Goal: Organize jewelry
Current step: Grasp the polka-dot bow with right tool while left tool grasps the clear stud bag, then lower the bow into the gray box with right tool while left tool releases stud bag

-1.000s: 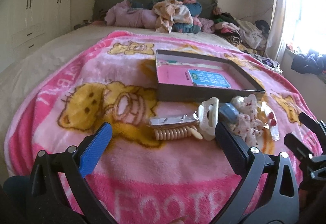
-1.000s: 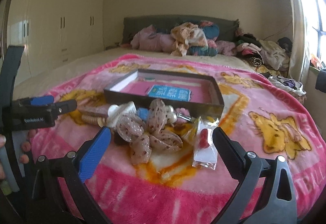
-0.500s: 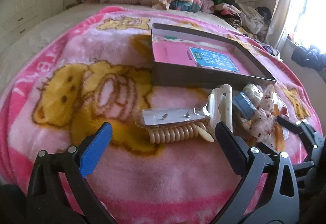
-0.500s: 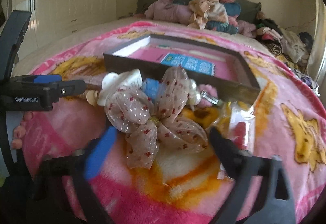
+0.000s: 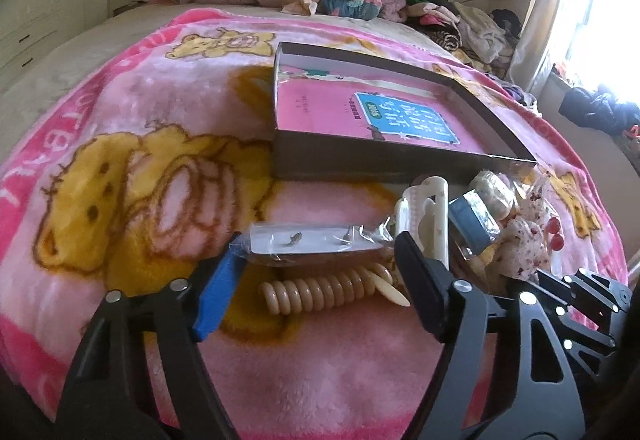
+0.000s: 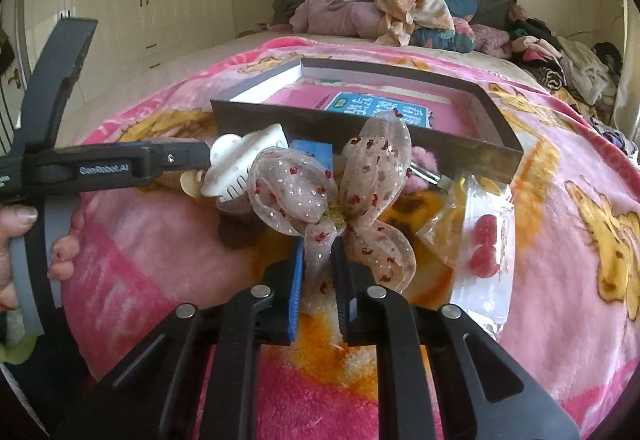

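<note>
Picking up is the step we judge to be in hand: our right gripper [image 6: 316, 280] has its jaws pressed together on a lower tail of the ribbon bow [image 6: 340, 196], which lies on the pink blanket [image 6: 560, 168] just in front of the near wall of the open box [image 6: 360, 122]. Our left gripper [image 5: 316, 264] is closing its jaws around the clear packet [image 5: 316, 240], which lies between them above the bead bracelet [image 5: 332, 290]; pads not yet pressing, as far as we can tell. The packet's long axis runs across the view, parallel to the box's near wall. Next we should lift both clear and carry them over that wall into the box.
</note>
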The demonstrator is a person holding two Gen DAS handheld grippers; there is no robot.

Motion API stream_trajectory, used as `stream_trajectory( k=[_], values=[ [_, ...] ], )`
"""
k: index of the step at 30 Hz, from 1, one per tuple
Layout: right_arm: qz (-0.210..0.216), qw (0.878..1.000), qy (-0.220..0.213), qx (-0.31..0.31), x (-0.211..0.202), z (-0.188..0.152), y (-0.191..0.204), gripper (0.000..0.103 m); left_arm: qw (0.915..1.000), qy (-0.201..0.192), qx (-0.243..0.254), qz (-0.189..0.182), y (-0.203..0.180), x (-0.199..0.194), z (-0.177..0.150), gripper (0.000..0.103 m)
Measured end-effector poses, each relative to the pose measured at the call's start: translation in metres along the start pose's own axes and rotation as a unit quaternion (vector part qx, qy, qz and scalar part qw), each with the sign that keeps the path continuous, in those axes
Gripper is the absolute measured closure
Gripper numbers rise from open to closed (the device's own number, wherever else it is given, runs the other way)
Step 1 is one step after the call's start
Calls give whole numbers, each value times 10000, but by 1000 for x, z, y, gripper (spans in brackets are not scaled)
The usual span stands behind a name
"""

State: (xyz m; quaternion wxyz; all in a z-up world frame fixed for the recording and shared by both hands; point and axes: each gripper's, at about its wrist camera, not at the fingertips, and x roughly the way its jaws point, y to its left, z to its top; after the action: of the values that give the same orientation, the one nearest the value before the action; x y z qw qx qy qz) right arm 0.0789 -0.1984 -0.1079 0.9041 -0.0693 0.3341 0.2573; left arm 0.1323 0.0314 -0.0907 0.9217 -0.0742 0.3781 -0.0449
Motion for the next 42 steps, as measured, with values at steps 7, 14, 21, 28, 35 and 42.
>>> stream_trajectory(
  k=[7, 14, 21, 28, 35, 42],
  values=[
    [62, 9997, -223, 78, -15, 7, -4, 90, 9999, -80, -25, -71, 3, -6, 2, 42],
    [80, 9992, -342, 180, -24, 21, -13, 90, 9994, -320, -38, -94, 4, -25, 19, 42],
    [-130, 9979, -483, 400, -28, 46, -38, 90, 9980, -607, 64, -168, -11, -25, 54, 42],
    [-396, 9964, -608, 448, -25, 72, -71, 90, 9971, -699, 184, -237, -32, -8, 77, 42],
    [-420, 9965, -533, 481, -8, 99, -97, 90, 9979, -485, 374, -206, -46, 22, 91, 42],
    [-409, 9973, -91, 605, 25, 113, -115, 90, 9983, -201, 508, -185, -53, 48, 90, 42]
  ],
)
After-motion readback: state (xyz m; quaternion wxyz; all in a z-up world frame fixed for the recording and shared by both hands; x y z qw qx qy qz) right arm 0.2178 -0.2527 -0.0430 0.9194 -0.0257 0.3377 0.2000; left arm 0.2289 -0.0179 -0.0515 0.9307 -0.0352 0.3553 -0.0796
